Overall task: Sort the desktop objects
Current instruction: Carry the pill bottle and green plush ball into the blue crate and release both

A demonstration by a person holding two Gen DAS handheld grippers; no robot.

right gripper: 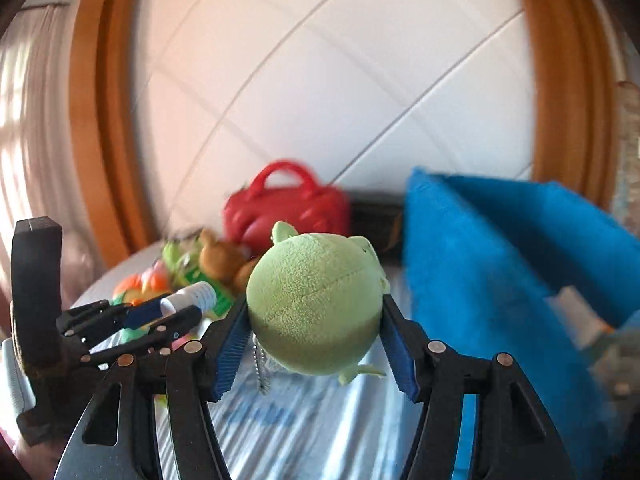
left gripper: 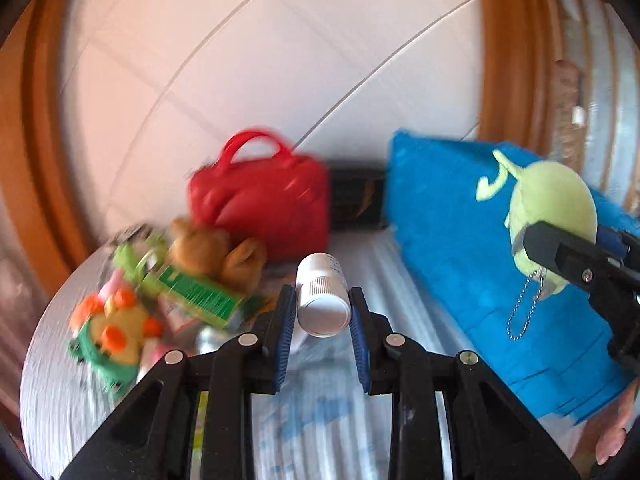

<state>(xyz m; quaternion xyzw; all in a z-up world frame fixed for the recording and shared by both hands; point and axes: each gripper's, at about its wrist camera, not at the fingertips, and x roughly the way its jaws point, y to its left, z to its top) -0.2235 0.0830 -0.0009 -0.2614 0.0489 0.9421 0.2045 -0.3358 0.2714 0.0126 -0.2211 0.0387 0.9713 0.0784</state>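
Observation:
My left gripper [left gripper: 323, 304] is shut on a white bottle [left gripper: 322, 296] and holds it above the table; the bottle also shows in the right wrist view [right gripper: 192, 298]. My right gripper [right gripper: 316, 320] is shut on a round green plush toy [right gripper: 316, 312] with a ball chain. In the left wrist view the green plush [left gripper: 554, 208] hangs in front of the blue fabric bin [left gripper: 472, 248]. The blue bin [right gripper: 480, 264] stands at the right.
A red handbag [left gripper: 264, 196] and a black box [left gripper: 356, 196] stand at the back by the white wall. A brown bear [left gripper: 208, 248], a green box [left gripper: 200, 296] and an orange-green plush [left gripper: 112, 332] lie in a pile at the left on the striped tablecloth [left gripper: 320, 420].

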